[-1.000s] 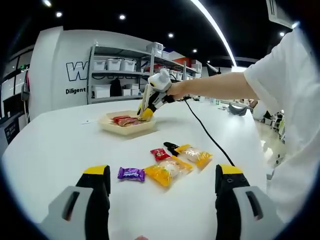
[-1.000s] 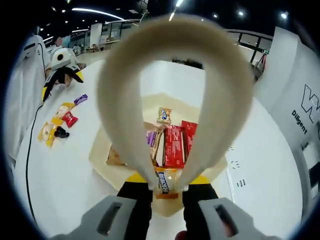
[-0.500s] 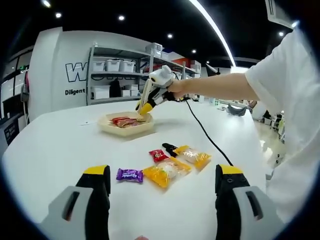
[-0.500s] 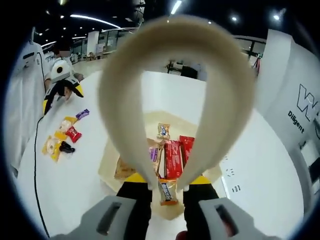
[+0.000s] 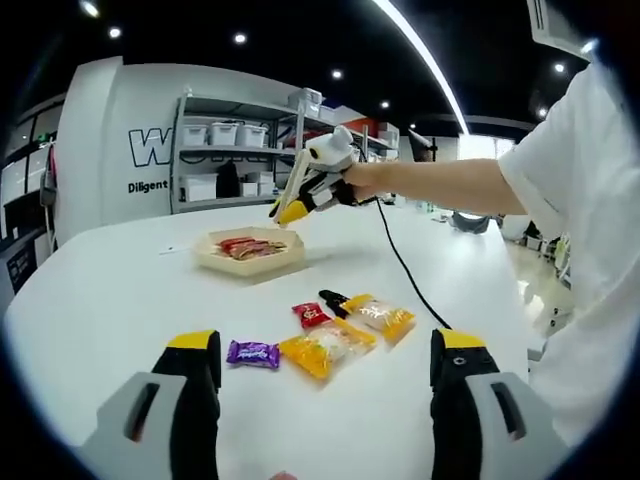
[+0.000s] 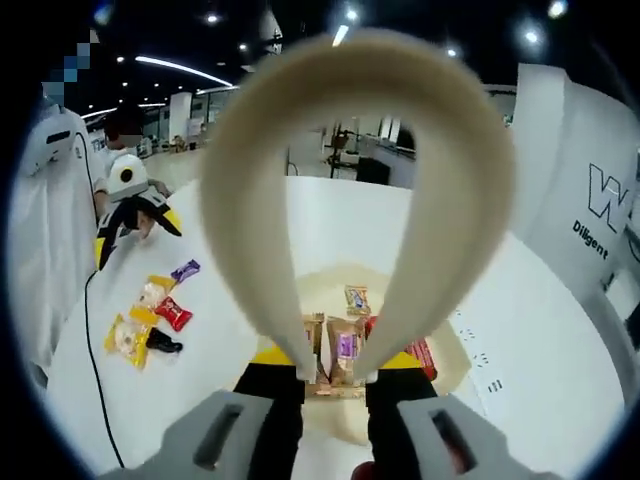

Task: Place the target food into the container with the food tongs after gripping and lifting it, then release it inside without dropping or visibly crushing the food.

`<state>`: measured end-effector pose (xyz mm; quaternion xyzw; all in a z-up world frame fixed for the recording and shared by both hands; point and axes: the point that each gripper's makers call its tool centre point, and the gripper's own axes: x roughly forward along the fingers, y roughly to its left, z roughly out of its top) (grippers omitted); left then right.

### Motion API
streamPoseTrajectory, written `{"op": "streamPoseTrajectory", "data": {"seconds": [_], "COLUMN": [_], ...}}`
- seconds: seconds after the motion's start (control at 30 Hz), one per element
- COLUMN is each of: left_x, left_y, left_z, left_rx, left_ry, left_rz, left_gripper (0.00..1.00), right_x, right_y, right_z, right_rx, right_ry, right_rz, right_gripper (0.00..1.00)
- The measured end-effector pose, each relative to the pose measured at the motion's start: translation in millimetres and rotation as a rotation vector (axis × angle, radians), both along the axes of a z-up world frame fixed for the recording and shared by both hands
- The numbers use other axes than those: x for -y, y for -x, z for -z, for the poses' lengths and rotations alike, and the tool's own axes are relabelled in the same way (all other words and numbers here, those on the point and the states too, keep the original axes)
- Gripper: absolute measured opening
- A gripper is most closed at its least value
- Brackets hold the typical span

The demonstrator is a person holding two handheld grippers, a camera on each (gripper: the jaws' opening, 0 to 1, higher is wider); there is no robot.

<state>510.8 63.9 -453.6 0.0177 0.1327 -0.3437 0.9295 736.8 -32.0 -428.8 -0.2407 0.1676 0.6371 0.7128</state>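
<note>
1. We see the right gripper (image 6: 335, 375) clenched on the food tongs (image 6: 350, 120), its yellow-tipped jaws pressed against the two arms just above the tong tips. We judge this hold is chosen so that a squeeze of the gripper closes the tongs directly.
2. In the left gripper view the right gripper (image 5: 300, 205) hangs above the container (image 5: 250, 262), held out over it by the person's arm. We judge the height keeps the tong tips free of the tray walls.
3. The tong tips stand a narrow gap apart over the snack packets (image 6: 345, 350) lying in the container (image 6: 450, 360). We cannot tell whether a packet is still pinched between them or lies free below.
4. The packets beneath the tips lie flat. Their long axes run roughly away from the right gripper's camera, in line with the tong arms. The red bars (image 6: 420, 352) lie beside them on much the same line.
5. The left gripper (image 5: 325, 385) is released, jaws wide apart, grasping nothing, low over the white table (image 5: 100, 290). We judge it is parked clear of the work.
6. The loose snacks (image 5: 330, 340) lie on the table between the left gripper and the container, well apart from the tray.
</note>
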Motion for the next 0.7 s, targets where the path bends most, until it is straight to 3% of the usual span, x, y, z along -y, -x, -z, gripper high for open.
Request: {"op": "streamPoseTrajectory", "data": {"seconds": [0.7], "left_x": [6], "left_y": [3.1], "left_z": [2.4], "left_rx": [-0.005], "left_ry": [0.012], "left_rz": [0.014], "left_gripper": [0.84], "right_x": [-17], "right_y": [73], "right_z": [-11.8], "right_rx": [-0.020], "right_ry": [-0.075], "right_rz": [-0.062], "right_gripper": [0.18]}}
